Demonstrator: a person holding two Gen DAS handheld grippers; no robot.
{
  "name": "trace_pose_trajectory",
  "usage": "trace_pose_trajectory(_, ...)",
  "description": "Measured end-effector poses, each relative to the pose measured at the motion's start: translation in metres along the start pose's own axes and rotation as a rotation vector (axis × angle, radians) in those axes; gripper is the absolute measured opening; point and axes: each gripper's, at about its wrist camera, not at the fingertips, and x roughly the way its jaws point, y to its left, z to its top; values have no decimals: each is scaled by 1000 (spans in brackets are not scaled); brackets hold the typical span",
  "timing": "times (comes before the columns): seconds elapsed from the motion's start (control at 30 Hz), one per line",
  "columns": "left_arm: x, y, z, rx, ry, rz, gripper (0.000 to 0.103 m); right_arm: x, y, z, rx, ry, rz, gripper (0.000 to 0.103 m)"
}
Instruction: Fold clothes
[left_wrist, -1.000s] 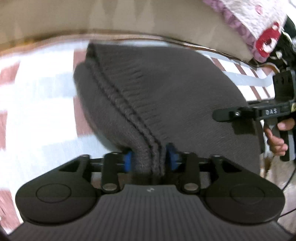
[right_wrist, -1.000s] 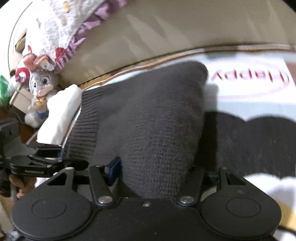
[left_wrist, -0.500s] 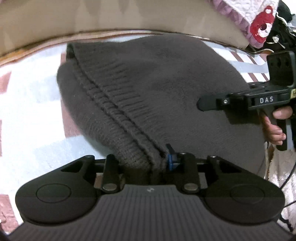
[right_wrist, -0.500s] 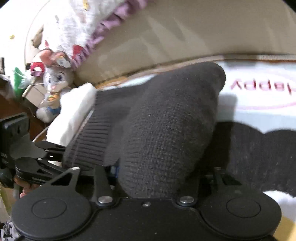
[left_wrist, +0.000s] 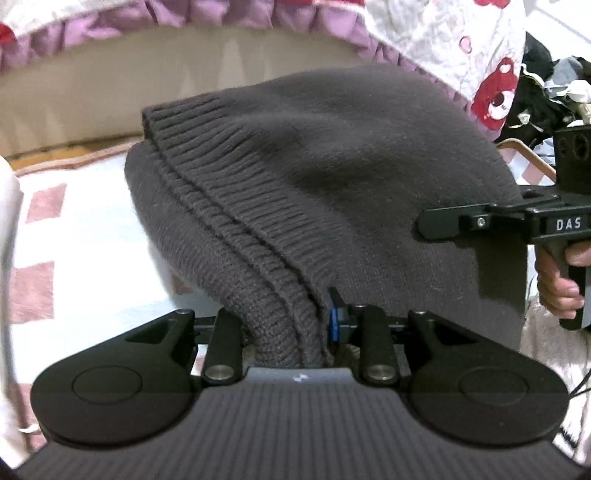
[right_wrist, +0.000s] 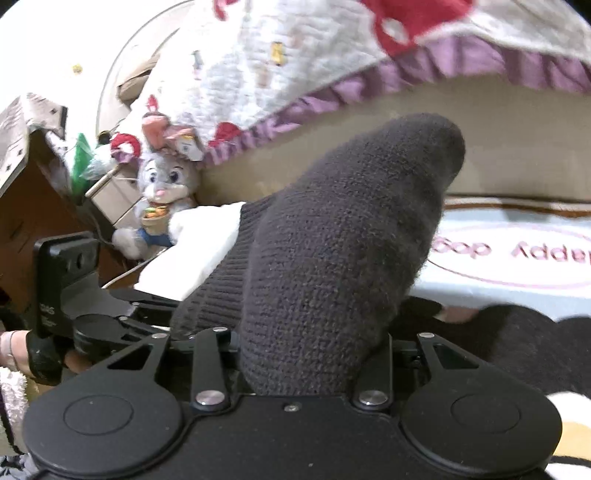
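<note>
— Between the fingers of the left hand-held gripper (left_wrist: 291, 328), what sits?
— A ribbed fold of the dark knit sweater (left_wrist: 332, 177), pinched tight above the bed (left_wrist: 74, 229).
— And the right hand-held gripper (right_wrist: 306, 354)?
— Its jaws, just closing, clamp a thick bunch of that sweater (right_wrist: 343, 251), which rises straight ahead of it.

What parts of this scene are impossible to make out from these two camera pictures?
- Left wrist view: the left gripper pads are buried in the dark knit sweater; only a blue edge shows.
- Right wrist view: the right gripper fingertips are hidden by the bunched knit.
- Both views: the sweater's full shape is covered by its own folds.
- Right wrist view: the blanket's lettering is cut off by the edge.
</note>
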Motion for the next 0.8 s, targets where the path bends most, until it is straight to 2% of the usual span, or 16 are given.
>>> trace_pose_trajectory(0.2, -60, 31, -10, -45, -96, 69, 25, 21, 66, 17, -55, -23, 45, 46)
trace_pose_trajectory(0.33, -116, 63, -24, -84, -203, 169, 25, 54, 110, 37, -69, -20, 128, 46)
trace_pose_trajectory(0.4, -139, 80, -35, -66, -249, 222, 25, 74, 130, 51, -72, -13, 179, 45)
trace_pose_trajectory(0.57, -188, 136, -39, -113, -268, 354, 25, 141, 178, 83, -71, 21, 272, 45)
trace_pose_trajectory(0.67, -214, 170, -21, -150, -257, 428, 25, 181, 195, 105, -14, 18, 340, 45)
trace_pose_trajectory(0.8, -234, 227, 15, -188, -217, 496, 26, 241, 194, 122, 93, -4, 377, 46)
